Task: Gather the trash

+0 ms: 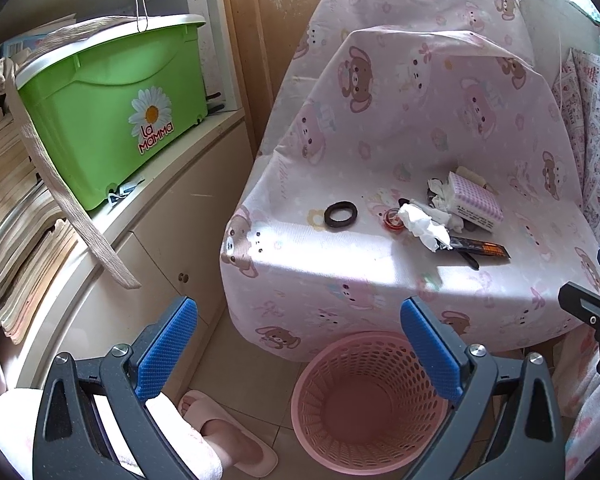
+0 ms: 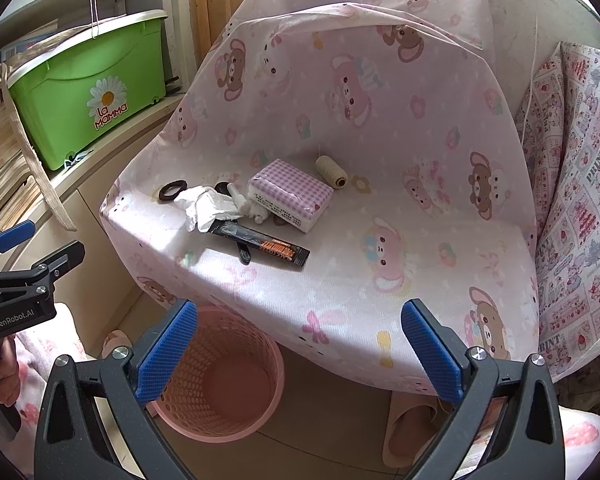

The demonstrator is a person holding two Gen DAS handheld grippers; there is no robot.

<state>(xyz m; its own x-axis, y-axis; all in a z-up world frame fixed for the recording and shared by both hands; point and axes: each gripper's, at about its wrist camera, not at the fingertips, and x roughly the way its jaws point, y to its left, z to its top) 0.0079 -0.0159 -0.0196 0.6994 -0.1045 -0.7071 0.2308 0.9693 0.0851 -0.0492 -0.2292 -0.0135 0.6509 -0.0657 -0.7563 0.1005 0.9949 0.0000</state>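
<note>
A chair covered in pink bear-print cloth (image 1: 340, 272) (image 2: 340, 280) holds the clutter. On its seat lie a crumpled white tissue (image 1: 422, 224) (image 2: 208, 206), a black and orange wrapper (image 1: 482, 247) (image 2: 268, 246), a black ring (image 1: 341, 213) (image 2: 172, 191), a small red item (image 1: 392, 222), a purple checked tissue pack (image 1: 476, 200) (image 2: 290, 194) and a spool of thread (image 2: 331, 171). A pink mesh bin (image 1: 366, 400) (image 2: 216, 380) stands on the floor below the seat's front. My left gripper (image 1: 300, 344) is open and empty above the bin. My right gripper (image 2: 300, 346) is open and empty before the seat edge.
A green "La Mamma" box (image 1: 112, 108) (image 2: 88, 88) sits on a white cabinet (image 1: 172, 208) at left, beside stacked papers (image 1: 12, 184). A patterned cushion (image 2: 576, 200) leans at right. My slippered feet (image 1: 220, 432) (image 2: 408, 428) flank the bin.
</note>
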